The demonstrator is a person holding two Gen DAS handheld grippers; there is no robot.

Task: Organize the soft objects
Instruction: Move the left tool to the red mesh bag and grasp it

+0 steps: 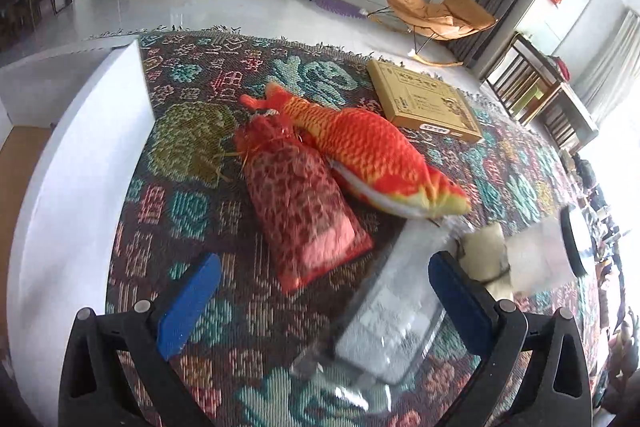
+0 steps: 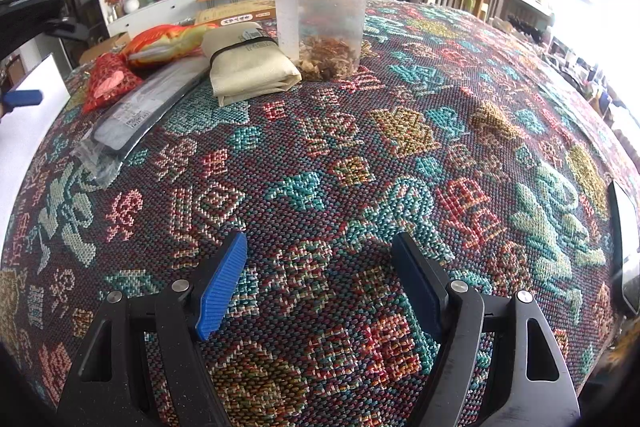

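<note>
Woven cloth [image 2: 360, 155] bare before right tool [image 2: 320, 275], spread wide.

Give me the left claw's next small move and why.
Probably ease the left claw forward and slightly left until its pads straddle the near end of the red mesh pouch. It stands open and empty, and the pouch is the nearest soft object, just ahead on the woven cloth. The clear plastic package lies beneath the right pad, so avoid snagging it.
</note>
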